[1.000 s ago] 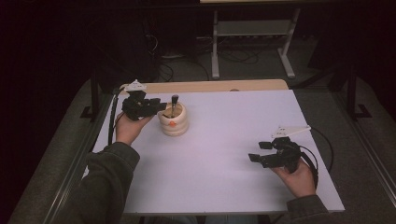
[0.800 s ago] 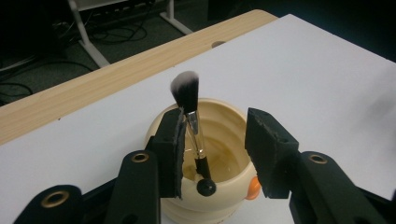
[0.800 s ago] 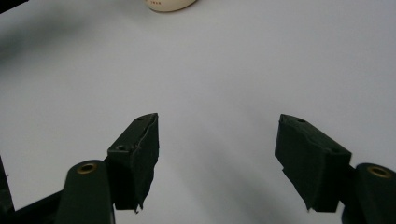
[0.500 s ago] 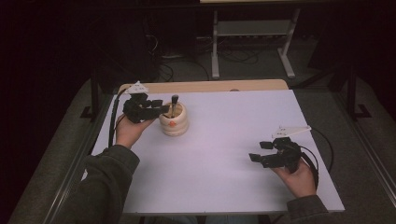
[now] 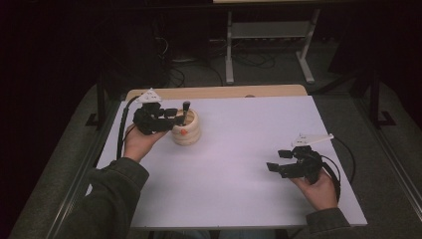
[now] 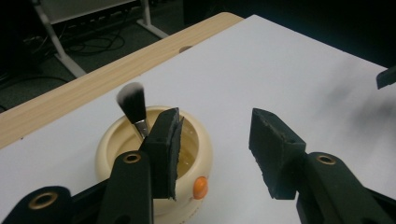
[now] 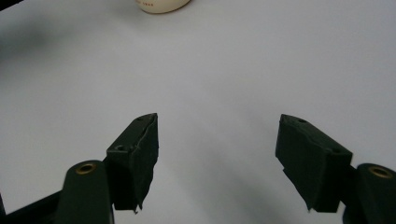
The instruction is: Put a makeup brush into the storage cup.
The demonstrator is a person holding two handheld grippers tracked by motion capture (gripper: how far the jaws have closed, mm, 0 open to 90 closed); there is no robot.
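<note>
The left hand-held gripper [image 6: 215,154], jaws just opening and apparently empty, sits beside the brush [image 6: 133,105] in the cream pot [image 6: 196,156].

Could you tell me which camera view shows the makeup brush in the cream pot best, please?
The left gripper view: the brush stands close, bristles up, in the cream pot. The high view shows it small and dark. The right gripper view catches the pot's base at its top edge.

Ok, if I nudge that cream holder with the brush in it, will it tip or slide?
The holder looks squat and wide-based, so it probably slides rather than tips. The brush leans loosely inside and would likely rattle or shift. The smooth white table suggests little grip.
</note>
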